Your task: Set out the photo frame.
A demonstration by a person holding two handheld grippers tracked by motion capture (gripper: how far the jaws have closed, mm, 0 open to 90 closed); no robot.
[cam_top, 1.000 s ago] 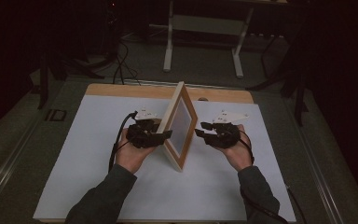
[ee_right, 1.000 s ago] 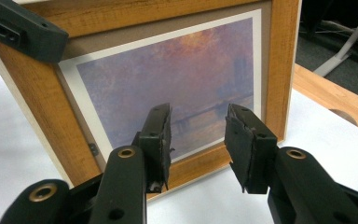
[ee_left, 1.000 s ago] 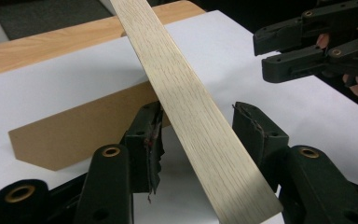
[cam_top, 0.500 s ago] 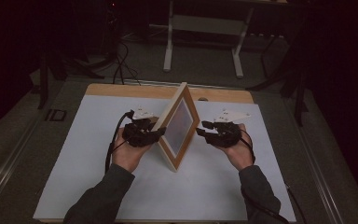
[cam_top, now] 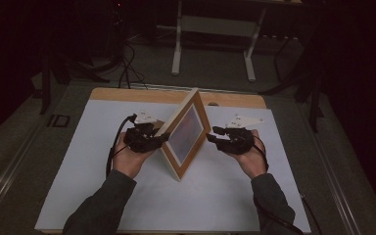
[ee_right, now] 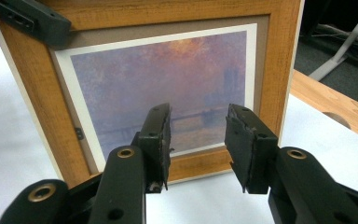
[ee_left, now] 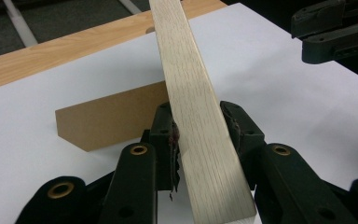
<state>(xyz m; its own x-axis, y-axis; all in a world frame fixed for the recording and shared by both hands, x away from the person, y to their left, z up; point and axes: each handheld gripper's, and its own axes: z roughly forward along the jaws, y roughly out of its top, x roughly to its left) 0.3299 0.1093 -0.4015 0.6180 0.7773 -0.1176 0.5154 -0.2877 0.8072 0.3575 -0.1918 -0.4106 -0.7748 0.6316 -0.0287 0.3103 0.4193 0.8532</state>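
Upright picture frame [cam_top: 186, 134] blocks passage between grippers.

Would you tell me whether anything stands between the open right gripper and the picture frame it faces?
Nothing visible does. The right gripper points at the picture frame across bare white table; the left gripper clamps the frame's edge.

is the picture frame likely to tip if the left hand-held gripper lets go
Probably: the frame stands tilted on one corner, held at its edge by the left hand-held gripper. Its stand might catch it. The wood looks stiff, so no flexing.
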